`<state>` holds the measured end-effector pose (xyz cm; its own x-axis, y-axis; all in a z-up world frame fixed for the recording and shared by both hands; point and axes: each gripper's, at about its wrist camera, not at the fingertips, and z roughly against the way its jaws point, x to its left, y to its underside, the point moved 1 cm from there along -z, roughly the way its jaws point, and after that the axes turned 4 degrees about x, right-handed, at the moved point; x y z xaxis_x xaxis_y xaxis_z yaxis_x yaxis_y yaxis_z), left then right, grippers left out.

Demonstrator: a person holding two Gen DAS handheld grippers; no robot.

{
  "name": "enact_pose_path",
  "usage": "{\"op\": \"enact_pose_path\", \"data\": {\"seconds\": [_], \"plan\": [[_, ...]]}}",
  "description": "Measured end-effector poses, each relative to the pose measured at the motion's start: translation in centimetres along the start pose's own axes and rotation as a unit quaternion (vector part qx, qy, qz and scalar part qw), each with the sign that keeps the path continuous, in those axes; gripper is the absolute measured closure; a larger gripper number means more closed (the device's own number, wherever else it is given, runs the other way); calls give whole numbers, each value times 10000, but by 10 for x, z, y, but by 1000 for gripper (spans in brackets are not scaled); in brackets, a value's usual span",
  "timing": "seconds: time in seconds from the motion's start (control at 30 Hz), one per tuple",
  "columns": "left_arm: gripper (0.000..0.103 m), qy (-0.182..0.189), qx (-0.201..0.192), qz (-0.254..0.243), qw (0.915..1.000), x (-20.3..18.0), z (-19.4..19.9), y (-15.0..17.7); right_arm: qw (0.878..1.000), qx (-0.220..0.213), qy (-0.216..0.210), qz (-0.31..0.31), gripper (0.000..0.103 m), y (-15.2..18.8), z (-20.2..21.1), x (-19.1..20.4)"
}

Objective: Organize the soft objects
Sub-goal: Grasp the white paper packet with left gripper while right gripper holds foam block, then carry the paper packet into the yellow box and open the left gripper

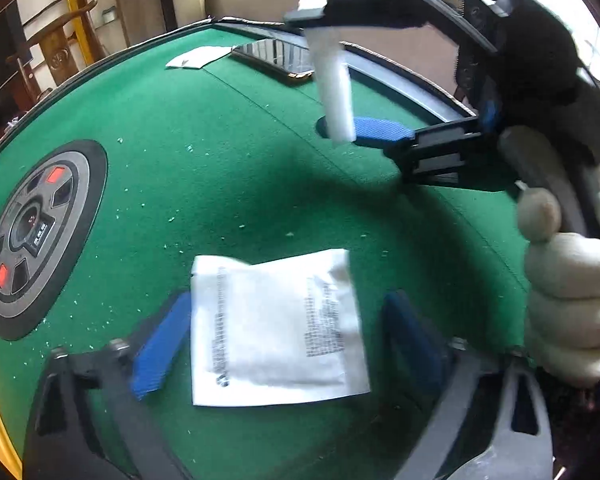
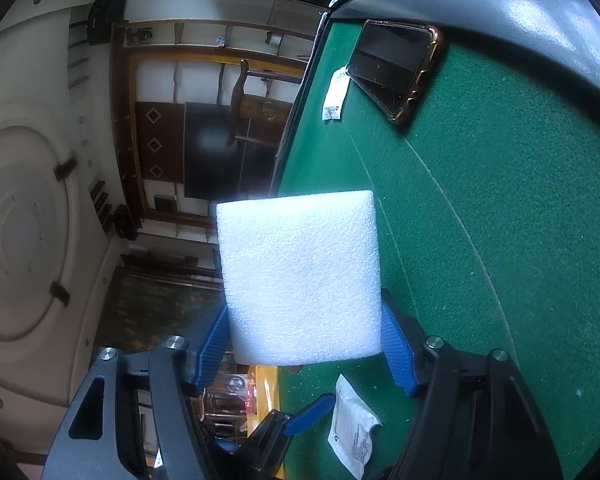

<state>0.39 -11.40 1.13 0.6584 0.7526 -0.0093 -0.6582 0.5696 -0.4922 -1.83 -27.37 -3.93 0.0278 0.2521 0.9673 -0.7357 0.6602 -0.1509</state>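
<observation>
A white soft packet with grey print lies on the green felt table, between the blue pads of my left gripper, which is open around it, apart from both pads. My right gripper is shut on a white foam block and holds it in the air above the table. In the left wrist view the foam block hangs edge-on between the right gripper's fingers at the upper right. The packet also shows low in the right wrist view.
A dark phone in a gold case and a small white packet lie at the table's far side. A round control panel sits in the felt at the left. A raised grey rim borders the table. Wooden furniture stands beyond.
</observation>
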Motion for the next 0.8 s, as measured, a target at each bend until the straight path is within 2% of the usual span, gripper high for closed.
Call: {"op": "enact_pose_path", "data": {"seconds": [0.03,0.07,0.1,0.23,0.3,0.5,0.63,0.8], "plan": [[36,53,11,-26,10000,-2,3,0,10000,2,18,8,39,0,0,0],[49,98,1,35,9999,-1,9,1,10000,8,41,19,39,0,0,1],[51,160,2,40,9999,-3,14,7,10000,13,74,36,39,0,0,1],[53,117,-69,-204,9997,-23,23,24,9998,27,149,88,39,2,-1,2],[54,211,-157,-214,9994,-31,32,30,9998,23,164,102,39,2,0,2],[54,400,-605,148,9973,-20,84,44,9997,42,187,140,39,3,0,3],[54,206,-866,512,9947,12,116,58,9990,118,319,298,39,7,-5,8],[54,-362,-1062,1221,9862,60,154,98,9953,55,609,749,40,14,-5,23]]}}
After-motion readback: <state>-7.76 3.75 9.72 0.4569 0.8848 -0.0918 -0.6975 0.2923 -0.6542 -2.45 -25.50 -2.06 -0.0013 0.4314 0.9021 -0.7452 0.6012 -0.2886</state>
